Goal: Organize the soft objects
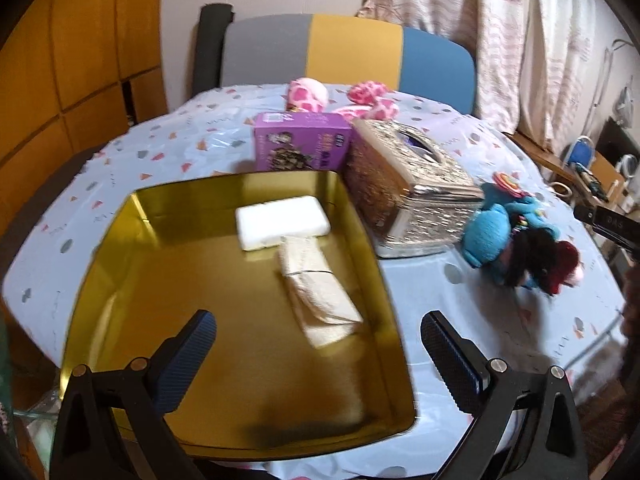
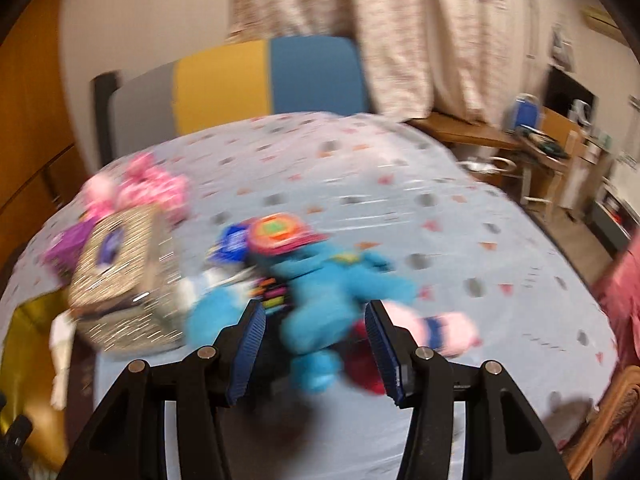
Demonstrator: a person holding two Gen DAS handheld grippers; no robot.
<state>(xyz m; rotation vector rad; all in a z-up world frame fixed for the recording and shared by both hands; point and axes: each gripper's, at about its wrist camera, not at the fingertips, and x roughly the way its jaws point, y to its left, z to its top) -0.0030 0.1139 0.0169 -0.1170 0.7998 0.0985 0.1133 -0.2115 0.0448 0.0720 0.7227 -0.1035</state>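
No legible text, purple box (image 1: 302, 146) print blurred

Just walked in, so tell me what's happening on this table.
A person is sorting soft things with two handheld grippers. The right gripper has its jaws open around a blue plush toy lying on the patterned blue tablecloth; the view is blurred, so contact is unclear. The left gripper hovers open over a gold rectangular tin tray holding a white foam block and a beige folded cloth.
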